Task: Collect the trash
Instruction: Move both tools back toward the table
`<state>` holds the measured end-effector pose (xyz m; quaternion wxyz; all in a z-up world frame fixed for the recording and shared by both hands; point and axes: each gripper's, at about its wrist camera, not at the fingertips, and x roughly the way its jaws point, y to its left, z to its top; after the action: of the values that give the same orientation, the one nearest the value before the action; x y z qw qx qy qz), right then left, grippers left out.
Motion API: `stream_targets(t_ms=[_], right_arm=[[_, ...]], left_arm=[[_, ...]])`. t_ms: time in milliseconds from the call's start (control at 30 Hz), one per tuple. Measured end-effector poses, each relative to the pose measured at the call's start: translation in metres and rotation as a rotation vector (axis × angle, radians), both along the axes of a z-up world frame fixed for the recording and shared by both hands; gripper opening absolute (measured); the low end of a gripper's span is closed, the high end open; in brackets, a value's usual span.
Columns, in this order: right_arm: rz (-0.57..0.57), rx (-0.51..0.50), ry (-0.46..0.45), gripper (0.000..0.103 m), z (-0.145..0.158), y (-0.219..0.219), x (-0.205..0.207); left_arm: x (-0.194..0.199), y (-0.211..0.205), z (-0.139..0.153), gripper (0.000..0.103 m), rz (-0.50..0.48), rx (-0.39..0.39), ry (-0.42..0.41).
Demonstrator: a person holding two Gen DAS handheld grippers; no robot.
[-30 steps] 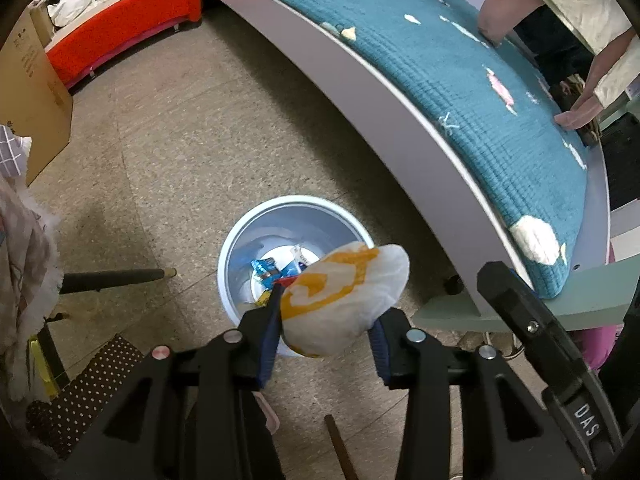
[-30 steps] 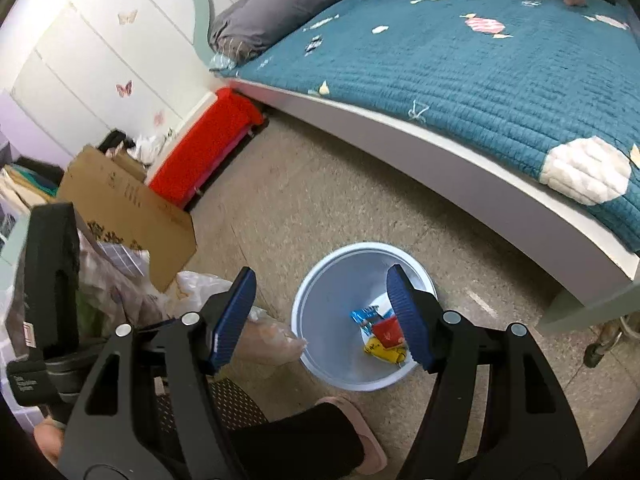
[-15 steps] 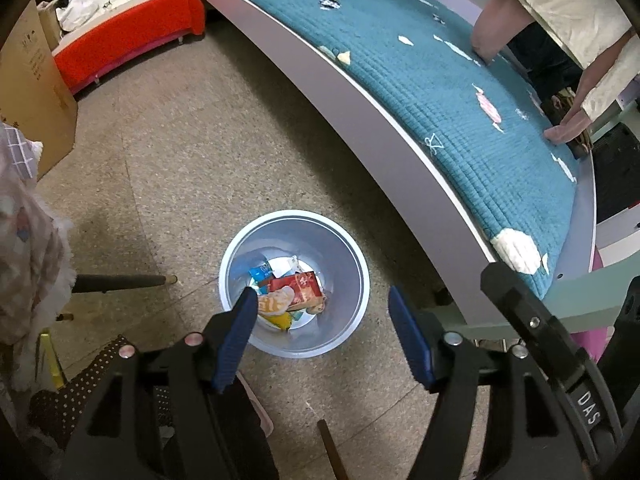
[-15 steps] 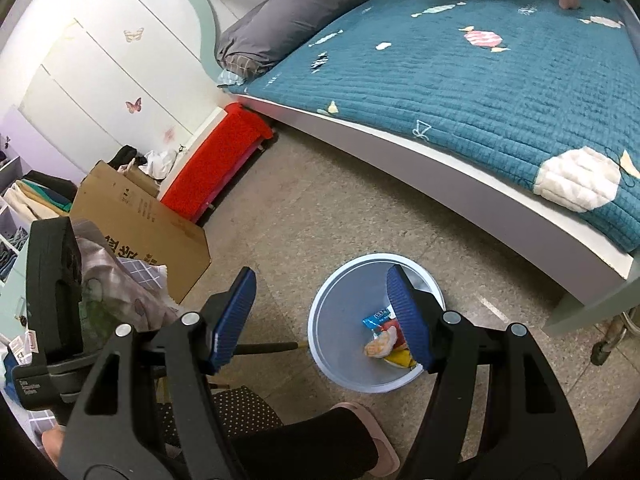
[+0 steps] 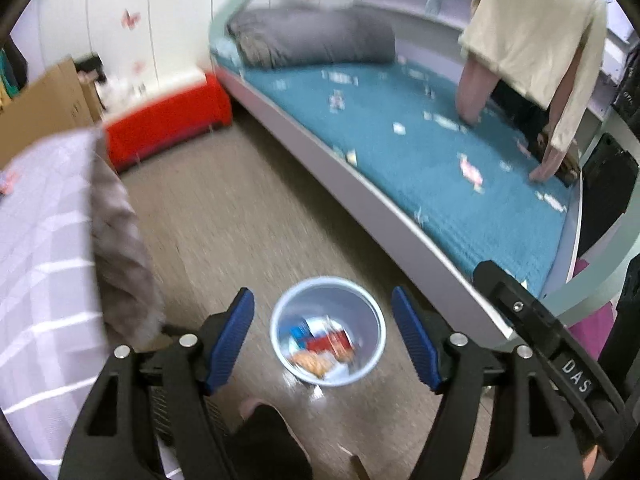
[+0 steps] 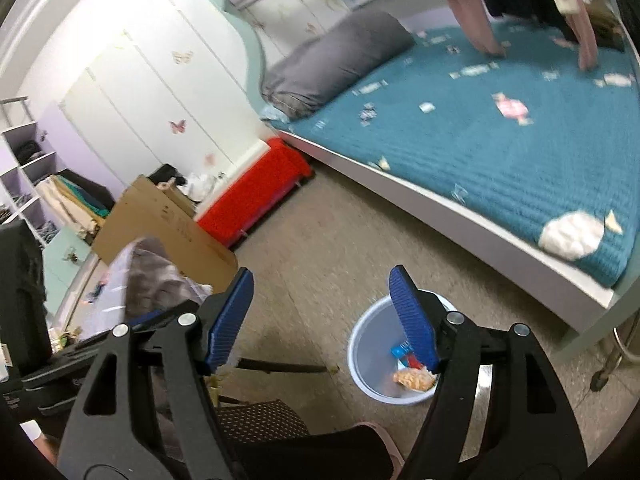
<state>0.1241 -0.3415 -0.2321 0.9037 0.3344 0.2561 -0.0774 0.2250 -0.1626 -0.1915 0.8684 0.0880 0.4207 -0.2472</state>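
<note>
While above the bin (image 5: 280,320) — left gripper (image 5: 323,334) just spread apart, empty; right gripper (image 6: 322,316) apart, empty.

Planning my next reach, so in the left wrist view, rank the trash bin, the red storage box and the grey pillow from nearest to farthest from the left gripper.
From the left gripper:
1. Trash bin, on the floor just beyond the fingers.
2. Red storage box, across the floor, upper left.
3. Grey pillow, at the head of the bed, farthest.

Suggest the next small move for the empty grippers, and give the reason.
Probably carry the right gripper toward the crumpled white wad at the teal bedspread's near edge. Both grippers' jaws stand open with nothing between them, the left gripper's having just opened, the bin already holds wrappers, and litter still dots the bed.
</note>
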Motion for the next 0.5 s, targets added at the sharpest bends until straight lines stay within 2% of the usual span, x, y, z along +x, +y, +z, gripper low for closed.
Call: stream_targets(t_ms=[167, 300, 367, 500], right_arm=[[0.052, -0.066, -0.059, 0.071, 0.042, 0.032, -0.004], [0.117, -0.1, -0.087, 0.072, 0.068, 0.065, -0.001], [0.169, -0.124, -0.107, 0.072, 0.083, 0.088, 0.006], [0.272, -0.15, -0.128, 0.074, 0.107, 0.136, 0.023]], left_arm=[[-0.021, 0.037, 0.048, 0.074, 0.042, -0.023, -0.11], [-0.033, 0.08, 0.08, 0.076, 0.106, -0.002, -0.204], [-0.034, 0.116, 0.096, 0.079, 0.167, 0.015, -0.237], [-0.032, 0.191, 0.117, 0.081, 0.293, 0.002, -0.26]])
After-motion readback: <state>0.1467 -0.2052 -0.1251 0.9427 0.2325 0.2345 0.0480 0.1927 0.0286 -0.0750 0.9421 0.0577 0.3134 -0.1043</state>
